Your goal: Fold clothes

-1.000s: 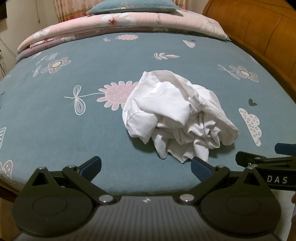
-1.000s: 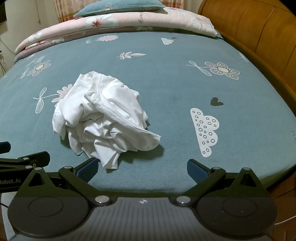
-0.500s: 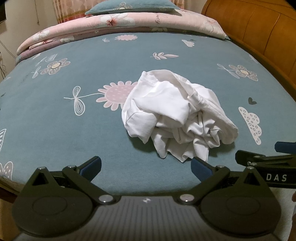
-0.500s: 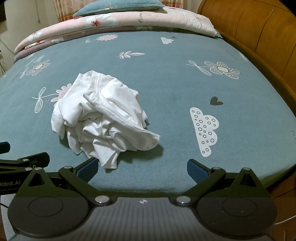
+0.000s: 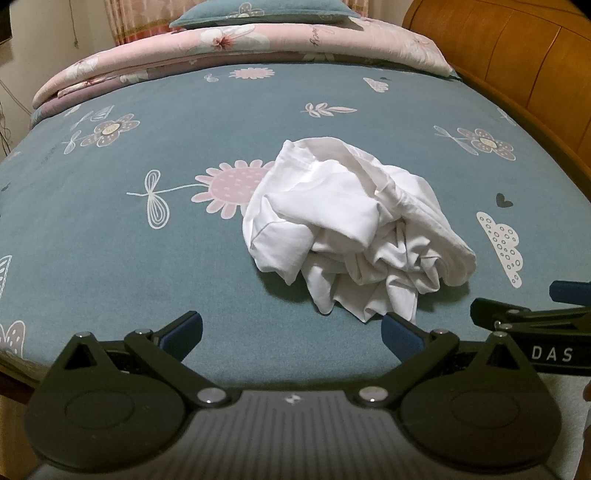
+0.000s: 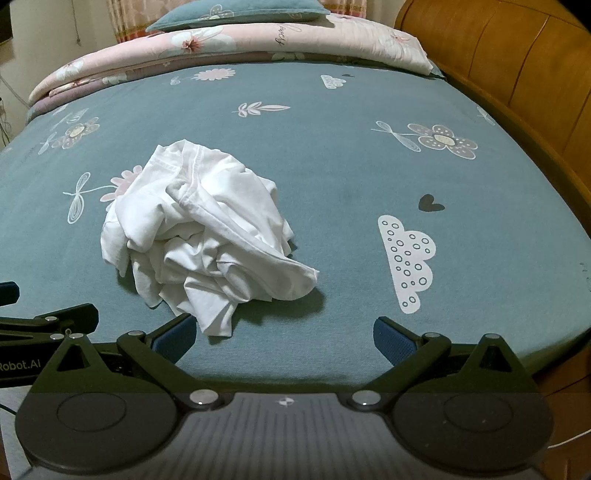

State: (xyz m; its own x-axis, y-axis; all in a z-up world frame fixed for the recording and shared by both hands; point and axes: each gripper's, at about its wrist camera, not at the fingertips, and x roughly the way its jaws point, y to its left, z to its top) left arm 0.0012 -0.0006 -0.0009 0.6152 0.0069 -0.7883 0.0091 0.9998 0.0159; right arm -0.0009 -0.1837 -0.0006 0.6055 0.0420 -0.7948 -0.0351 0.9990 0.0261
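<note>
A crumpled white garment (image 5: 354, 229) lies in a heap on the teal flowered bedsheet (image 5: 147, 258), near the bed's front edge. In the right wrist view the same garment (image 6: 207, 236) sits left of centre. My left gripper (image 5: 291, 332) hangs open just short of the heap, its right blue pad close to the lowest fold. My right gripper (image 6: 284, 338) is open too, its left pad close beside the heap's near tip. Neither gripper holds anything. Each view catches the other gripper's fingers at its side edge.
A folded pink floral quilt (image 5: 240, 44) with a teal pillow (image 5: 258, 11) on top lies across the far end of the bed. A wooden headboard (image 6: 517, 66) runs along the right side. The sheet (image 6: 406, 177) right of the heap is bare.
Both views have crept slightly forward and down toward the garment. The heap itself has not moved, and both grippers stay open.
</note>
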